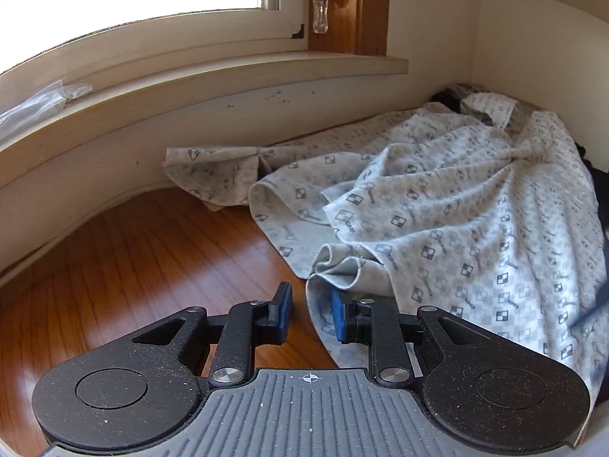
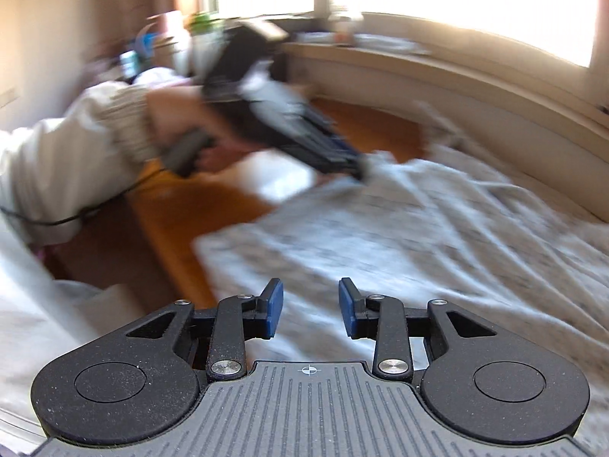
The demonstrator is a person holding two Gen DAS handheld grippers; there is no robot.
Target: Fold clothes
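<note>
On the wooden table [image 1: 152,251], rumpled patterned garment [image 1: 456,205] between open left claw [image 1: 310,314] jaws.

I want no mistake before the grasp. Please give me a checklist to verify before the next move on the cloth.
1. Left gripper open: ok, blue pads apart.
2. Cloth edge between the left pads: not ok; a bunched fold lies by the right pad, nothing clamped.
3. Right gripper open: ok, nothing between the pads.
4. Right gripper over cloth: ok, though the right wrist view is blurred.
5. Cloth flat enough to fold: not ok, it lies crumpled on the table.
6. Which garment part the fold is: cannot tell.
</note>
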